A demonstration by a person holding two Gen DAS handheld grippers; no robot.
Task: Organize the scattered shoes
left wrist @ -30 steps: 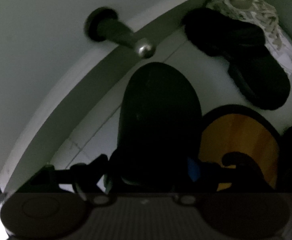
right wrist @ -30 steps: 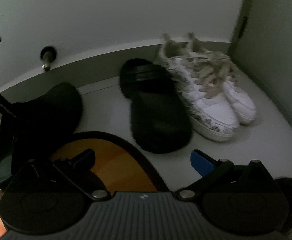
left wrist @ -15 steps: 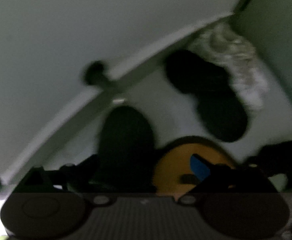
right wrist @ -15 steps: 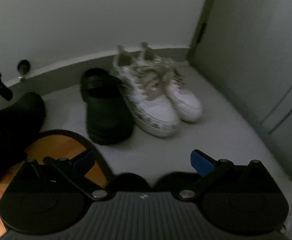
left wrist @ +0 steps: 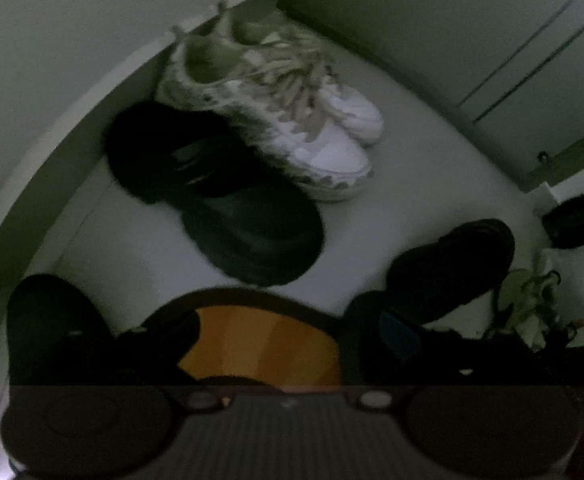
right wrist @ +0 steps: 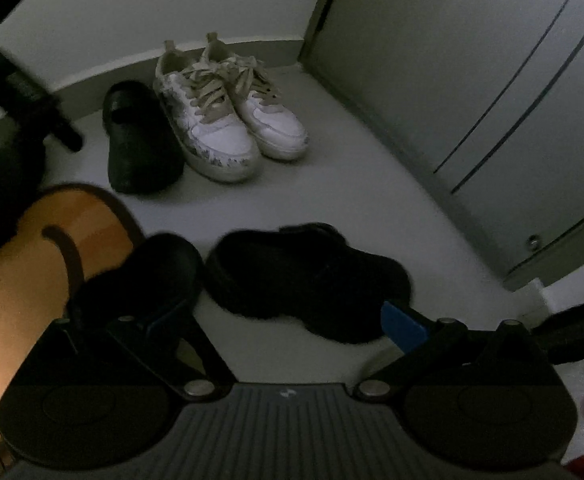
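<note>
Both the left gripper (left wrist: 288, 340) and right gripper (right wrist: 288, 320) stand spread and empty; the loose black rubbery clog (right wrist: 312, 280), lower centre, looks light and pliable, best pinched at its rim.

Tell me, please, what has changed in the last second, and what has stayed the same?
The left gripper let go of a black shoe and pulled back, jaws open. The right gripper swung toward a loose black shoe. The white sneakers and the black clog beside them stayed put.
</note>
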